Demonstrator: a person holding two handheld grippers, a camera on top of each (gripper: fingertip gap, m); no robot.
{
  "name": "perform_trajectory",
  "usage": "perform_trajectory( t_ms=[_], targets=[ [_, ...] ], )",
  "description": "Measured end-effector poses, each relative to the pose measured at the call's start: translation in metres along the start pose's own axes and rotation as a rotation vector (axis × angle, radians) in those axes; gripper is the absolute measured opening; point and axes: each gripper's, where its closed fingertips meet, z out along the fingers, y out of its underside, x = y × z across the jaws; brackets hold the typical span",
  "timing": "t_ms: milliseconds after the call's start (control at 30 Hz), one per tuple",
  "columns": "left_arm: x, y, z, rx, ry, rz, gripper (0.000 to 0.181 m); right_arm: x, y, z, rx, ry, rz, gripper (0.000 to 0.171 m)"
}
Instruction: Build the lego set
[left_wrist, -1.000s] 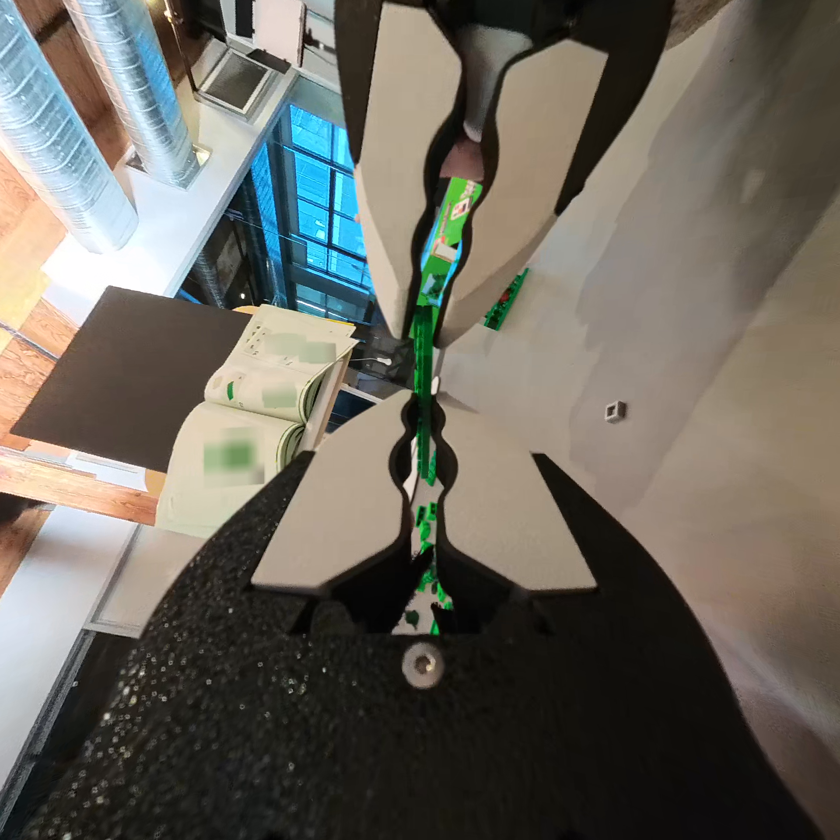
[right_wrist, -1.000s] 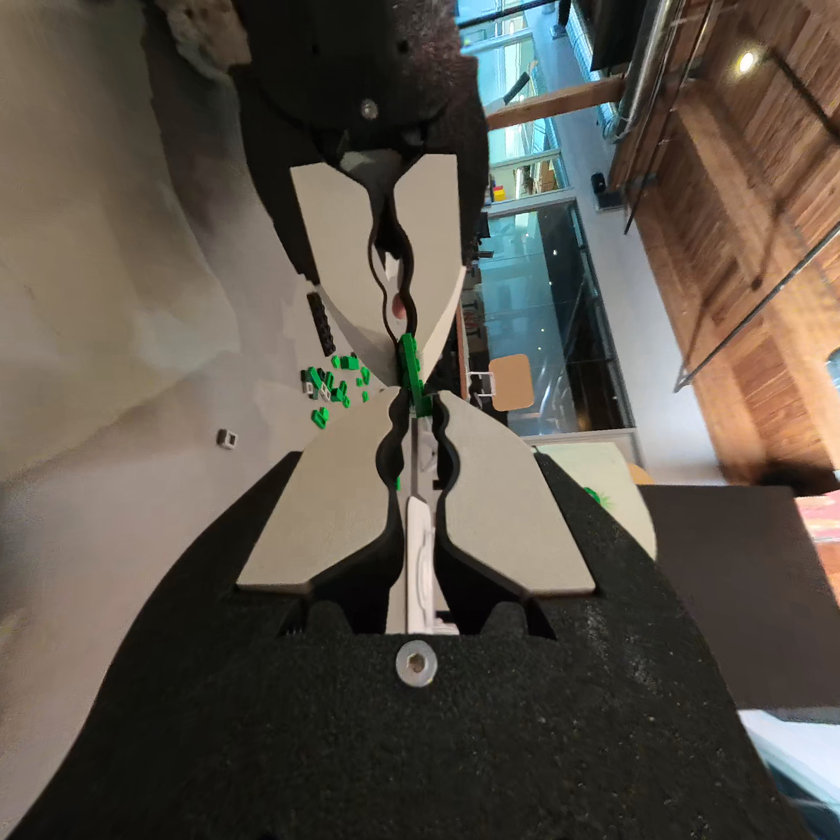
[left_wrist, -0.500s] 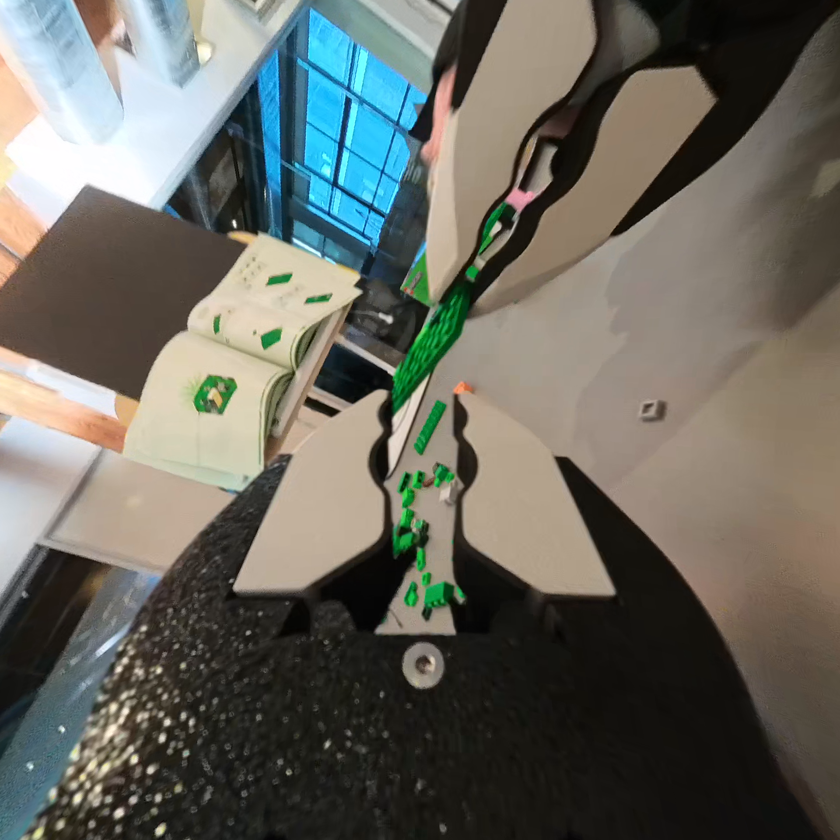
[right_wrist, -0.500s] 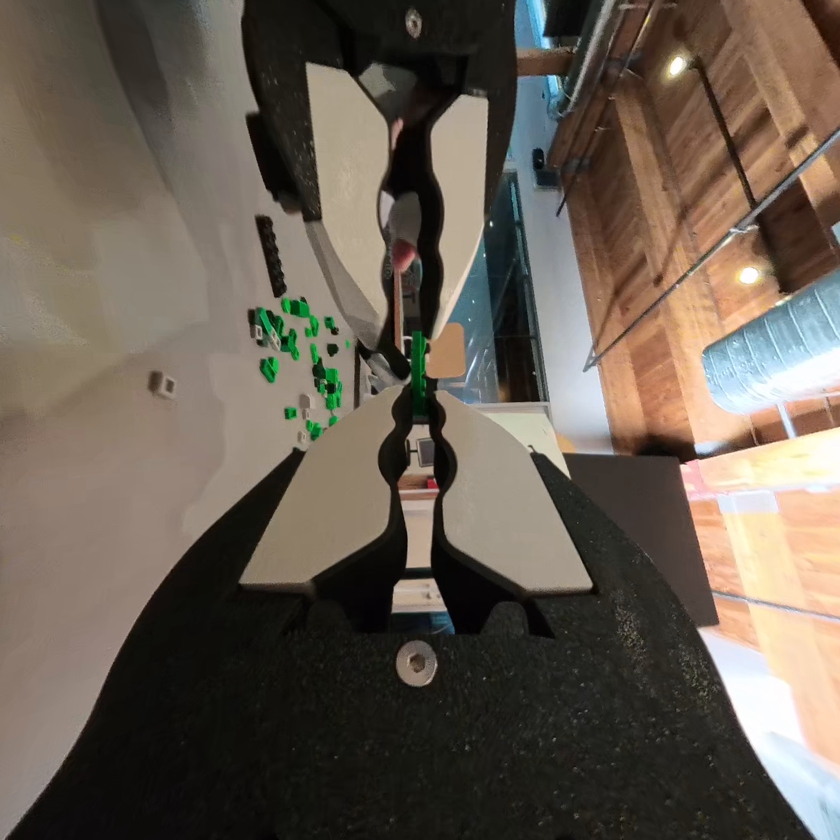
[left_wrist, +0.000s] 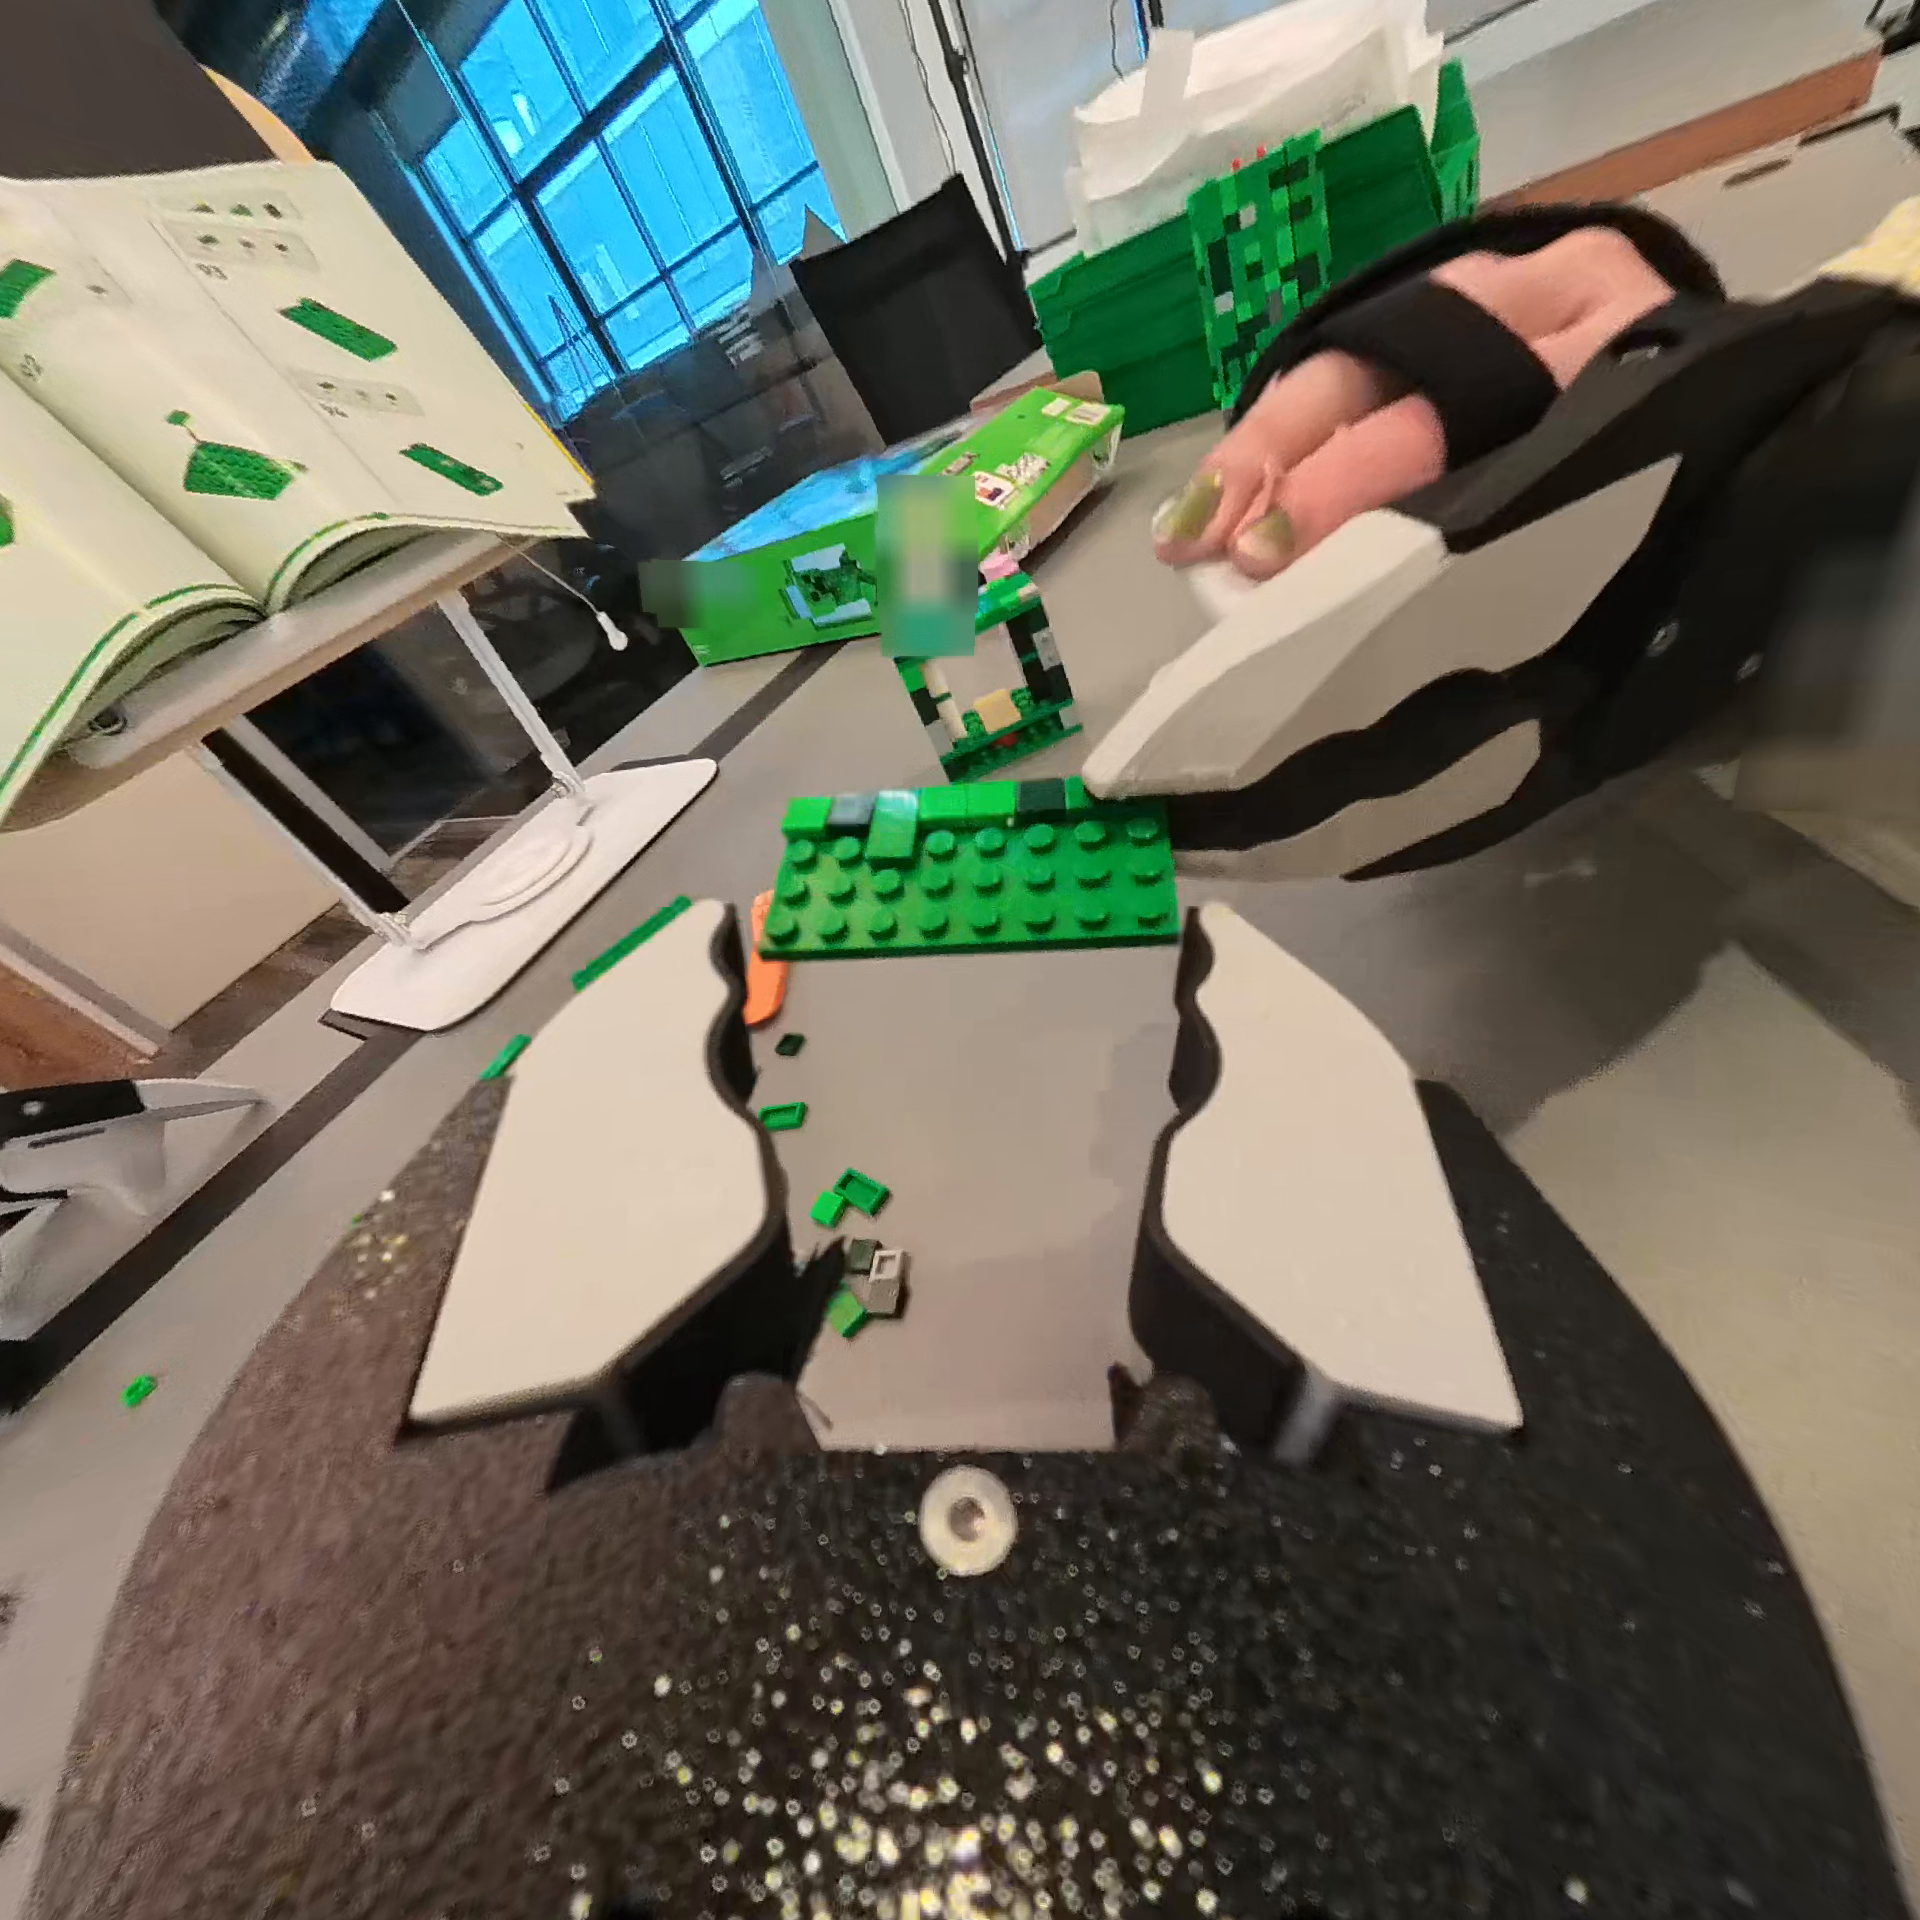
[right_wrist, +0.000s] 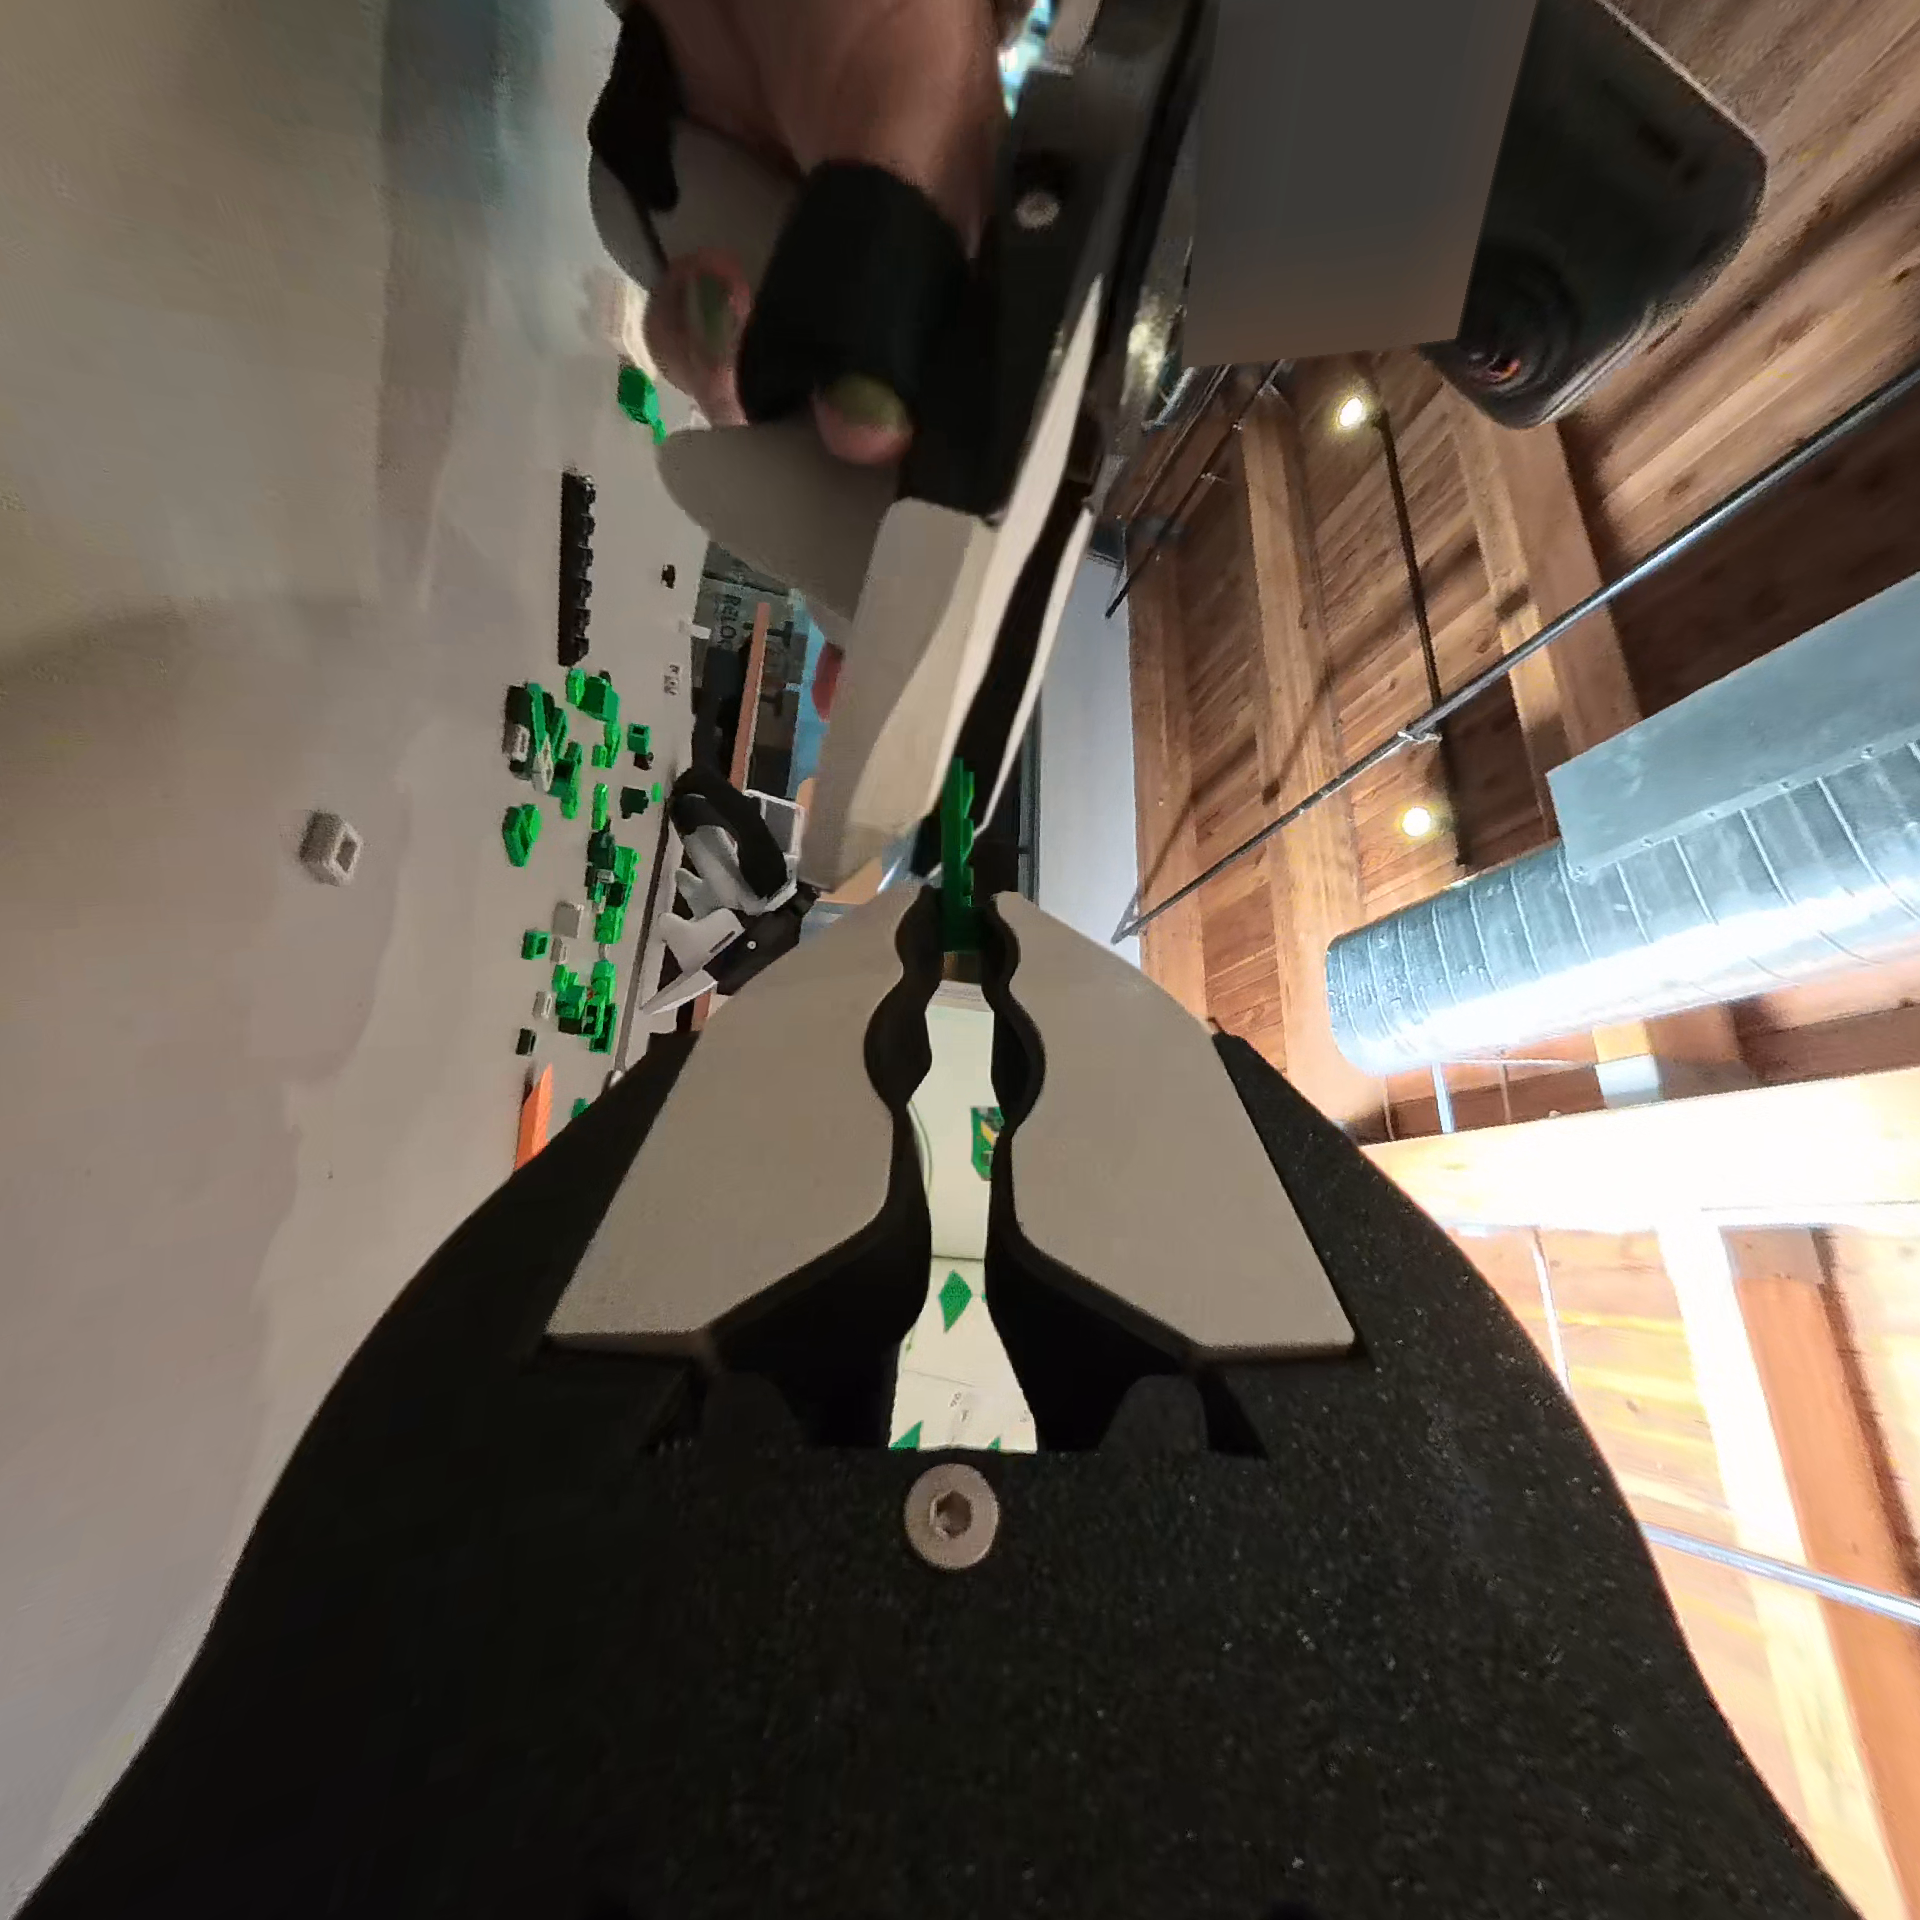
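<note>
The green studded plate (left_wrist: 977, 883) is now hanging in the right gripper (right_wrist: 951, 914) alone, the left gripper (left_wrist: 961, 1023) having spread wide and released it.

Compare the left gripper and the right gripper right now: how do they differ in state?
The left gripper has its jaws wide apart; the right gripper has them nearly closed. The left gripper holds nothing, with the green plate just beyond its fingertips; the right gripper clamps that plate by one end. Both have grey fingers on black bodies and point at the plate.
</note>
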Motion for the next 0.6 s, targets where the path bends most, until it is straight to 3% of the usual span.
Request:
perform_trajectory(
  t_ms=[167,200,400,600],
  targets=[
    [-0.013,-0.002,-0.006,0.029,-0.083,0.073,0.042,0.003,-0.003,-0.002,0.019,0.017,0.008,0.006],
    [-0.013,-0.002,-0.007,0.036,-0.085,0.080,0.042,0.004,-0.004,-0.002,0.021,0.018,0.006,0.006],
    [0.004,-0.003,-0.003,0.030,0.034,0.022,0.080,0.004,0.002,-0.003,0.000,0.028,-0.042,0.006],
    [0.002,-0.006,-0.004,0.052,0.043,-0.036,0.075,0.003,0.001,-0.003,0.001,0.033,-0.085,0.006]
  ],
)
